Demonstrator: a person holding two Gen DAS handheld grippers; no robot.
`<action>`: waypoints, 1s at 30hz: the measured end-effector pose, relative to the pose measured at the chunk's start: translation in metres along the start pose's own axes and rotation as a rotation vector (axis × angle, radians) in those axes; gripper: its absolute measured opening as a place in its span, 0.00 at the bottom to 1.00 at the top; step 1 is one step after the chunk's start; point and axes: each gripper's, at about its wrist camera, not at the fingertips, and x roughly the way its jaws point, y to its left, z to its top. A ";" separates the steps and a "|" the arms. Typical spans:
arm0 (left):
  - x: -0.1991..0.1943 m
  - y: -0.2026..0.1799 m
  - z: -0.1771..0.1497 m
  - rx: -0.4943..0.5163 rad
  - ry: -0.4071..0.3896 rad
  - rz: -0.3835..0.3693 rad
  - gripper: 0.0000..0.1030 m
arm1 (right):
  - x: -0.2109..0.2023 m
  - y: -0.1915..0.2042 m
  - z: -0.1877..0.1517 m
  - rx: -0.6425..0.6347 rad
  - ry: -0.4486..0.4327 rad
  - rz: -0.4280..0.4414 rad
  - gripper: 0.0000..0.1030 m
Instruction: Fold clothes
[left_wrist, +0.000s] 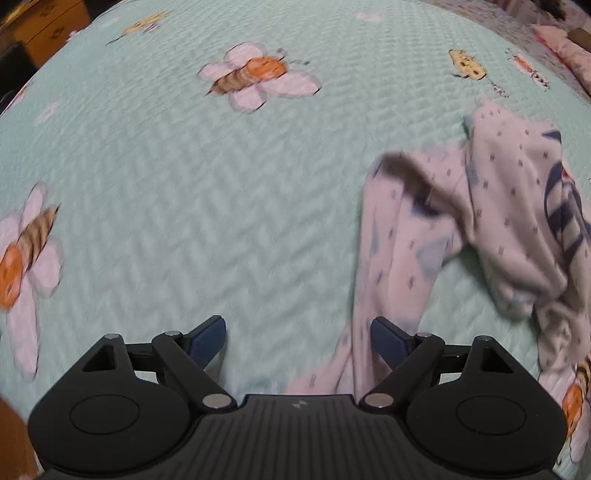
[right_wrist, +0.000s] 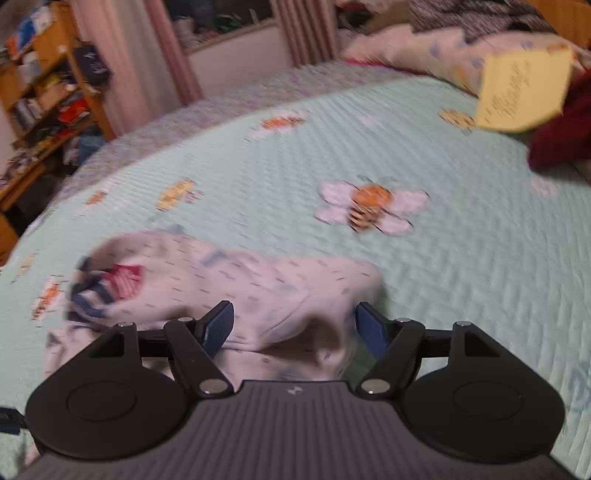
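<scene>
Both tongs open, empty: right gripper (right_wrist: 294, 325) directly over crumpled garment (right_wrist: 258, 291), nearer; left gripper (left_wrist: 298, 341) has it off right, long axis running away.

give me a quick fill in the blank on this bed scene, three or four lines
1. The pale dotted garment lies crumpled on a mint ____ with a bee print.
2. The left gripper has its fingers ____, with nothing between them.
3. In the right wrist view, the yellow paper stands at the ____ right.
4. The right gripper is ____.

Missing words: bedspread; open; upper; open
</scene>
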 end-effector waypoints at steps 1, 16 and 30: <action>0.004 -0.004 0.007 0.007 -0.005 0.012 0.85 | 0.003 -0.003 -0.002 0.007 0.004 -0.002 0.72; 0.001 -0.060 0.061 0.105 -0.145 0.027 0.02 | 0.011 -0.017 -0.024 0.087 0.076 0.076 0.72; -0.103 0.009 0.040 -0.033 -0.443 0.251 0.02 | -0.006 -0.018 -0.033 0.093 0.074 0.087 0.72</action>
